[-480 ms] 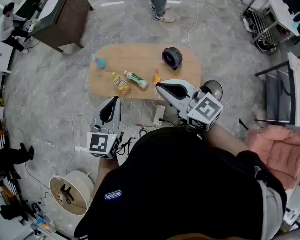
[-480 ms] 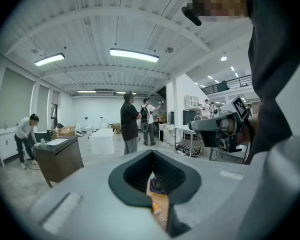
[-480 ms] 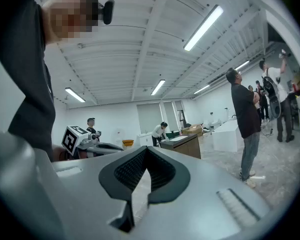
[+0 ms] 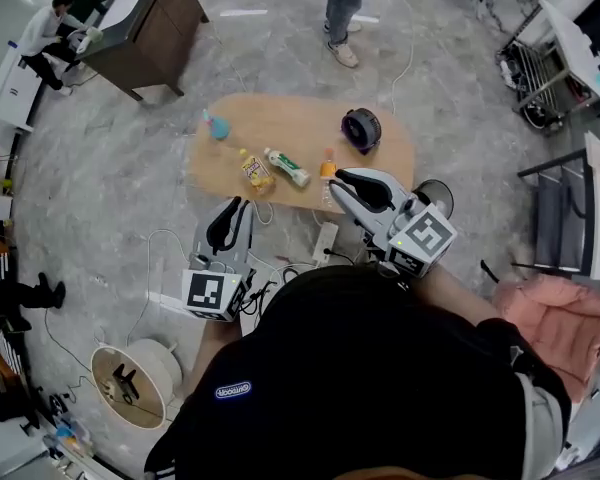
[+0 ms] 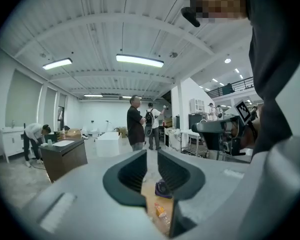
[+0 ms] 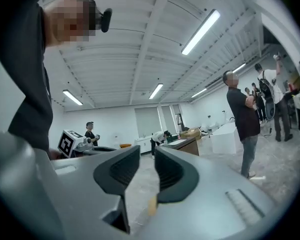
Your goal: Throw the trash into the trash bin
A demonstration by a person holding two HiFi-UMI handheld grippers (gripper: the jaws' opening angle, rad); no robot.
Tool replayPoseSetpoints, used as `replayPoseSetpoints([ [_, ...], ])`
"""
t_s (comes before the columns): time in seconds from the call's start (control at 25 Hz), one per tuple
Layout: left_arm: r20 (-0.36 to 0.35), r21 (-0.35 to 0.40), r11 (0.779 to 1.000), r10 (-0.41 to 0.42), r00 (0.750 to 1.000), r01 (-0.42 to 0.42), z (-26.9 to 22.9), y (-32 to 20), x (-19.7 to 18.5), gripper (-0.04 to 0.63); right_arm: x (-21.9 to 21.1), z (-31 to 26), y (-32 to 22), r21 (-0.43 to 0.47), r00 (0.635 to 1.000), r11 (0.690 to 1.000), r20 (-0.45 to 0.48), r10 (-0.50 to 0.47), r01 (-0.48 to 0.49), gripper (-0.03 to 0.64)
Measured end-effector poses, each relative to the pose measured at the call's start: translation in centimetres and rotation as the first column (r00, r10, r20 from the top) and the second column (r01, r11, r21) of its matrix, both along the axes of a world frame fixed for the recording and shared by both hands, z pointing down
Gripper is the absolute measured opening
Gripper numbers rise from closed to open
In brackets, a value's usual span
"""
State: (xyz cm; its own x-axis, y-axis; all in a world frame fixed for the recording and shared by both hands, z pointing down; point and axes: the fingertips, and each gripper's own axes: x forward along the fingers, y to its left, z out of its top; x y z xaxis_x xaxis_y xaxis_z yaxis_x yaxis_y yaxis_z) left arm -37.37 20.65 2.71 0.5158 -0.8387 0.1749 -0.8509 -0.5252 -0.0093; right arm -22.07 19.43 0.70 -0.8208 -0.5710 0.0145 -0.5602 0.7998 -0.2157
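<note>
Left gripper (image 4: 233, 206): jaws held nearly together, nothing pinched (thin slit seen).
Right gripper (image 4: 340, 178): nearly closed, empty.
Bottles (image 4: 285, 166): laid on table (image 4: 280, 118).

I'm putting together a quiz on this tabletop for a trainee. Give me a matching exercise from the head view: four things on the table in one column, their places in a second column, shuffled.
Things:
1. teal object
2. white-and-green bottle
3. orange bottle
4. dark purple round object

Places on the wooden table:
A. far right, toward the far edge
B. left end
C. lying between the yellow bottle and the orange one
D. near edge, just right of the white-and-green bottle

Pairs: 1-B, 2-C, 3-D, 4-A.
</note>
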Motion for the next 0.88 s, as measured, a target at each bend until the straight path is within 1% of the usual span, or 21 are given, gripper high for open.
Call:
replayPoseSetpoints([
  [0.04, -0.009, 0.019, 1.000, -0.014, 1.000, 0.014, -0.3, 0.0, -0.5, 0.200, -0.1, -0.1, 0.0, 0.008, 1.000, 1.000, 0.009, 0.004, -0.004, 0.176],
  [0.08, -0.015, 0.034, 0.999, -0.029, 0.999, 0.029, -0.6, -0.1, -1.0, 0.234, -0.2, -0.1, -0.2, 0.010, 1.000, 1.000, 0.013, 0.013, -0.013, 0.251],
  [0.2, -0.014, 0.035, 0.997, -0.071, 0.997, 0.071, -1.2, -0.4, -2.2, 0.303, -0.3, 0.4, -0.8, 0.000, 0.999, 0.999, -0.002, 0.054, -0.054, 0.338],
  [0.36, -0.021, 0.041, 0.995, -0.085, 0.996, 0.086, -1.0, -0.8, -3.9, 0.387, -1.0, 1.1, -1.8, 0.001, 0.995, 0.996, -0.020, 0.094, -0.094, 0.483],
  [0.4, -0.025, 0.034, 0.996, -0.087, 0.996, 0.088, -0.8, -1.0, -4.2, 0.400, -1.3, 1.4, -2.0, -0.001, 0.995, 0.995, -0.027, 0.099, -0.099, 0.501],
  [0.48, -0.038, 0.011, 0.996, -0.082, 0.996, 0.083, -0.5, -1.3, -4.8, 0.420, -2.0, 2.2, -2.2, -0.016, 0.994, 0.995, -0.041, 0.101, -0.101, 0.514],
  [0.6, -0.056, 0.016, 0.998, -0.053, 0.997, 0.054, 0.6, -1.4, -5.9, 0.423, -3.2, 3.4, -1.8, -0.038, 0.991, 0.992, -0.063, 0.115, -0.117, 0.517],
  [0.72, -0.052, -0.005, 1.000, -0.019, 0.998, 0.019, 2.1, -1.7, -6.7, 0.423, -4.0, 4.5, -1.4, -0.049, 0.986, 0.987, -0.085, 0.146, -0.150, 0.517],
  [0.88, -0.025, -0.049, 0.999, 0.019, 1.000, -0.020, 3.4, -2.6, -6.3, 0.423, -3.4, 6.4, -0.9, -0.095, 0.972, 0.973, -0.128, 0.198, -0.210, 0.515],
])
